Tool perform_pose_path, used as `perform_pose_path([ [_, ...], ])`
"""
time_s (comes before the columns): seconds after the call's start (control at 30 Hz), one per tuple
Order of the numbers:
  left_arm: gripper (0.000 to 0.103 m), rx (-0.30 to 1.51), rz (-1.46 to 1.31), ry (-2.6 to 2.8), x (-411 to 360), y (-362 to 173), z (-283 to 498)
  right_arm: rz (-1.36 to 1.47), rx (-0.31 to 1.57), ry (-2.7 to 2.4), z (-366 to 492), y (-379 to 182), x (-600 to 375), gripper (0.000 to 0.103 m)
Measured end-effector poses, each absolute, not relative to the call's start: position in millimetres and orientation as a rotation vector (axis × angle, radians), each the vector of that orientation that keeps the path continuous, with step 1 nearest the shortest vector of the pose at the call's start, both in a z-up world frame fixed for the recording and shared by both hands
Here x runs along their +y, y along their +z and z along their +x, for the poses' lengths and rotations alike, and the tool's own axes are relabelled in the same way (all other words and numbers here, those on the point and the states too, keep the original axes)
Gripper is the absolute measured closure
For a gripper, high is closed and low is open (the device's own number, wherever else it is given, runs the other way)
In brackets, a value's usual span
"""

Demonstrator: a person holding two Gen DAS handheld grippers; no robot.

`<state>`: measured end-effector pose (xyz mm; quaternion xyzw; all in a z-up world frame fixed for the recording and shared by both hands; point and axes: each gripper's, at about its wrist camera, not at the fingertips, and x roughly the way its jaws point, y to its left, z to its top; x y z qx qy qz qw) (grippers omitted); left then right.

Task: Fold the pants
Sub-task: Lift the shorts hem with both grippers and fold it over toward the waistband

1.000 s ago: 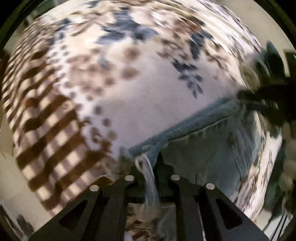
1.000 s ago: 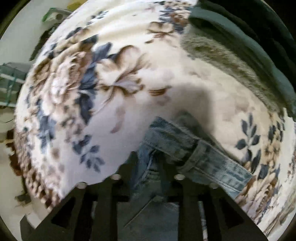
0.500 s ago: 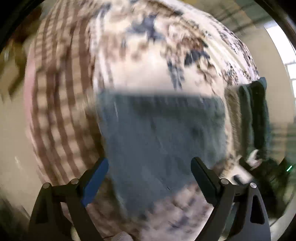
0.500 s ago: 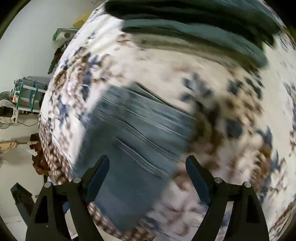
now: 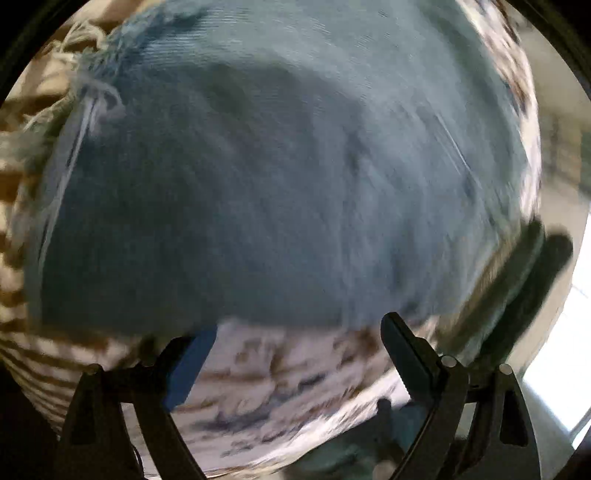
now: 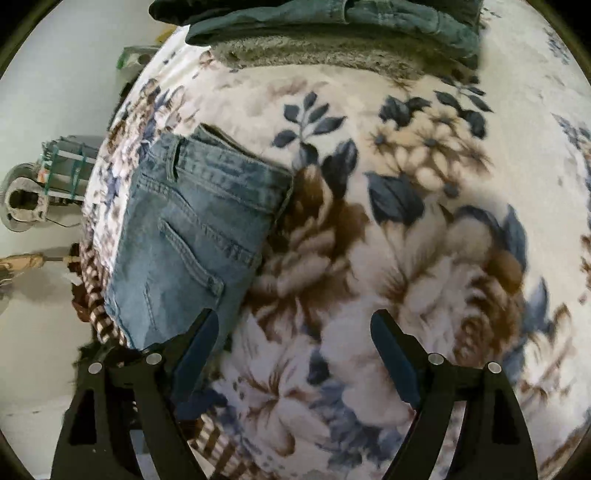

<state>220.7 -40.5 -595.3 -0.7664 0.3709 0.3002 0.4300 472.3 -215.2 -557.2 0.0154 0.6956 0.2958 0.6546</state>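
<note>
The light blue jeans lie folded into a compact rectangle on the floral blanket, back pocket up, at the left of the right wrist view. My right gripper is open and empty, its left finger just right of the jeans' near end. In the left wrist view the jeans fill most of the frame, blurred, with a frayed hem at the upper left. My left gripper is open and empty, hovering close above the jeans' near edge.
A stack of folded dark garments lies at the far edge of the blanket; it also shows in the left wrist view. The blanket's brown checked border marks the bed's edge. Equipment on the floor stands beyond the left side.
One second ago both grippers were shut on the jeans' edge. They have let go, opened and pulled back. The jeans now lie folded on the blanket.
</note>
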Motion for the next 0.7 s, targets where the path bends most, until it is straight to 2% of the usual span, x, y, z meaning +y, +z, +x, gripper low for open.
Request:
perform_pose_path([
  [0.17,0.012,0.876,-2.006,0.838,-25,-602,211,0.110,1.583,0.745,491,-589,-188,0.017],
  [0.37,0.014,0.843,-2.019,0.883,-13,-591,206,0.386,1.614,0.714,519,-637,-168,0.017],
  [0.4,0.020,0.835,-2.021,0.900,-11,-588,204,0.428,1.600,0.712,521,-638,-167,0.018],
  [0.43,0.024,0.835,-2.015,0.918,-8,-585,202,0.453,1.580,0.713,522,-638,-165,0.036],
  [0.47,0.034,0.838,-2.001,0.932,-9,-582,201,0.452,1.566,0.715,522,-638,-163,0.060],
  [0.5,0.046,0.832,-1.978,0.944,-7,-578,198,0.433,1.558,0.704,521,-636,-161,0.061],
  [0.53,0.051,0.824,-1.939,0.949,-3,-573,195,0.428,1.544,0.699,518,-633,-160,0.065],
  [0.6,0.070,0.830,-1.867,0.935,7,-562,195,0.430,1.521,0.700,513,-627,-162,0.070],
  [0.7,0.075,0.822,-1.788,0.894,23,-544,189,0.473,1.508,0.687,504,-614,-176,0.073],
])
